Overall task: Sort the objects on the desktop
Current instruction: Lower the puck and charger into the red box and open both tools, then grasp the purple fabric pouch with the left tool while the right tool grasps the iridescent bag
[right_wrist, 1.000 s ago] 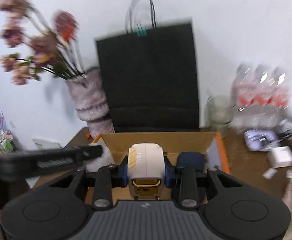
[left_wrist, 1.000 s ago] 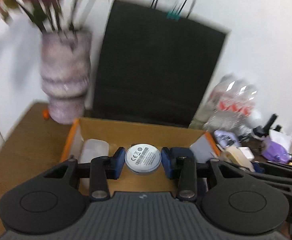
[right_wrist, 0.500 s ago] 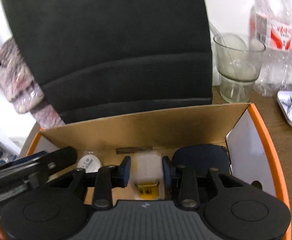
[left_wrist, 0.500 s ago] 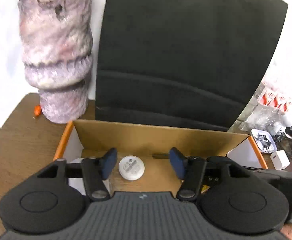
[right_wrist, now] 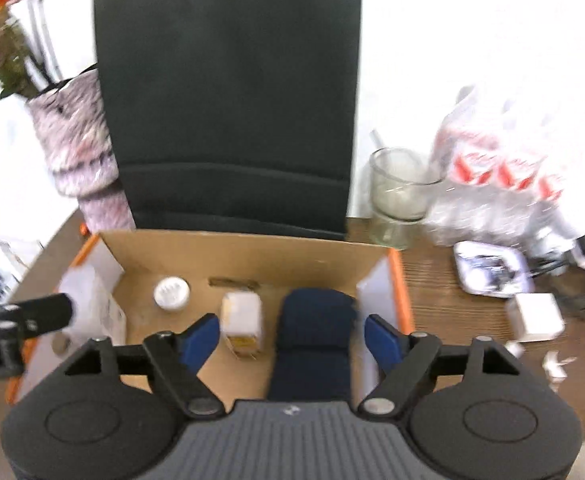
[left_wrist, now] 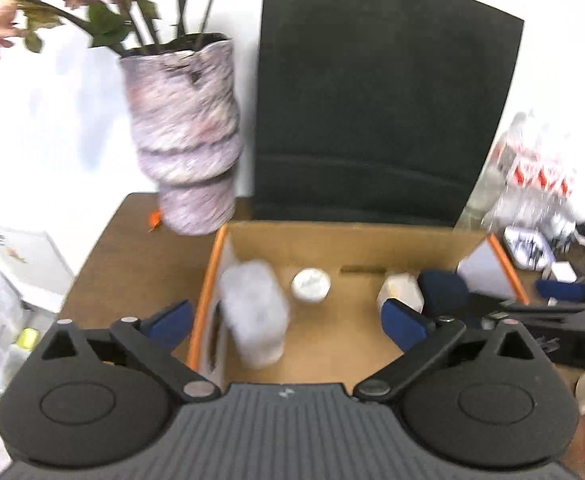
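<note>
Both grippers hover over the box (right_wrist: 402, 280) on the desk (right_wrist: 444, 292). The left gripper (left_wrist: 288, 320) has jaws opening wide, nothing between them; the right gripper (right_wrist: 292, 334) likewise, jaws opening and empty. The disc (left_wrist: 310, 285), white case (right_wrist: 241, 314) and navy pouch (right_wrist: 312, 336) lie inside the box. Risk, as I judge it: a wide finger could clip the box wall or nudge the translucent tub (left_wrist: 254, 312) when lifting out

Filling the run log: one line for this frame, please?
left gripper: opening, nothing between | right gripper: opening, nothing gripped | round disc, white charger, navy case: in cardboard box
</note>
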Demonstrator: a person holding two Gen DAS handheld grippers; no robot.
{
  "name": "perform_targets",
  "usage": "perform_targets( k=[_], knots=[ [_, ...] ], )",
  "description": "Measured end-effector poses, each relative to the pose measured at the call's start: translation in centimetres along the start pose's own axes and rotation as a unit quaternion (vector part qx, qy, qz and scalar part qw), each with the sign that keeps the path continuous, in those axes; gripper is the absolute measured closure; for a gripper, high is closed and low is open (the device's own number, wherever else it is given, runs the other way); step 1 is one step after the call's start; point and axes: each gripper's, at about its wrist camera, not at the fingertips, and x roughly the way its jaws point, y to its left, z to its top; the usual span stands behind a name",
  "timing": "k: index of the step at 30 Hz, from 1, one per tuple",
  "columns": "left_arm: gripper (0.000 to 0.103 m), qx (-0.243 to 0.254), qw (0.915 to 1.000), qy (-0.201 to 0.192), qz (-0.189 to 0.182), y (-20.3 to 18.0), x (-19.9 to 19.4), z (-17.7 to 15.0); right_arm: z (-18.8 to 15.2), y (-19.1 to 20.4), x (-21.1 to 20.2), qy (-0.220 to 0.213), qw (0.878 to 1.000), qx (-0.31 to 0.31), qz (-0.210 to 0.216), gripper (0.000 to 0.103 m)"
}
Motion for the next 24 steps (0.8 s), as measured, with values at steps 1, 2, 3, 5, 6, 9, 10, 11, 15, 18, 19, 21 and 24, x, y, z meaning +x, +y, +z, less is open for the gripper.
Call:
perform_targets(
  k=[1, 2, 3, 5, 6, 9, 10, 11, 15, 18, 19, 21, 24],
  knots=[
    [0.000, 0.009, 0.9999, 0.000, 0.010, 0.1, -0.8, -0.7, -0.7, -0.3, -1.1, -0.004, 1.000, -0.002, -0.003, 0.020],
    [0.000, 0.017, 0.9997, -0.002, 0.019, 0.2, -1.5, -1.4, -1.4, -0.5, -2.0, -0.007, 1.000, -0.002, -0.002, 0.020],
    [0.000, 0.028, 0.9993, -0.003, 0.026, 0.3, -2.4, -2.2, -2.1, -0.8, -3.0, -0.009, 1.000, -0.001, 0.000, 0.020],
    [0.000, 0.050, 0.9983, -0.008, 0.028, 0.5, -4.2, -4.2, -3.7, -1.0, -5.2, -0.017, 1.000, 0.000, 0.006, 0.019],
    [0.000, 0.057, 0.9980, -0.012, 0.025, 0.4, -5.0, -5.2, -4.6, -0.9, -6.1, -0.023, 1.000, -0.002, 0.012, 0.019],
    [0.000, 0.061, 0.9972, -0.039, 0.020, 0.5, -7.5, -8.9, -7.6, -0.6, -9.2, -0.051, 0.998, 0.000, 0.030, 0.016],
    [0.000, 0.060, 0.9971, -0.044, 0.019, 0.5, -8.3, -10.4, -8.7, -0.4, -10.0, -0.058, 0.998, 0.001, 0.038, 0.016],
    [0.000, 0.058, 0.9969, -0.049, 0.018, 0.4, -8.7, -11.4, -9.9, -0.3, -10.8, -0.064, 0.997, 0.002, 0.045, 0.016],
    [0.000, 0.050, 0.9942, -0.092, 0.024, 0.1, -11.3, -16.5, -14.7, 0.1, -13.2, -0.083, 0.995, 0.014, 0.048, 0.016],
    [0.000, 0.045, 0.9917, -0.118, 0.023, 0.3, -13.3, -20.9, -19.0, 0.4, -15.0, -0.104, 0.993, 0.016, 0.053, 0.015],
    [0.000, 0.040, 0.9925, -0.115, 0.013, 0.5, -13.7, -22.2, -20.5, 0.5, -15.4, -0.105, 0.993, 0.016, 0.055, 0.015],
    [0.000, 0.021, 0.9936, -0.111, -0.002, 0.9, -14.3, -24.7, -23.3, 0.8, -16.0, -0.110, 0.992, 0.020, 0.053, 0.015],
    [0.000, 0.021, 0.9932, -0.115, -0.001, 0.9, -15.0, -27.8, -27.1, 1.4, -16.5, -0.094, 0.994, 0.014, 0.055, 0.015]
  ],
)
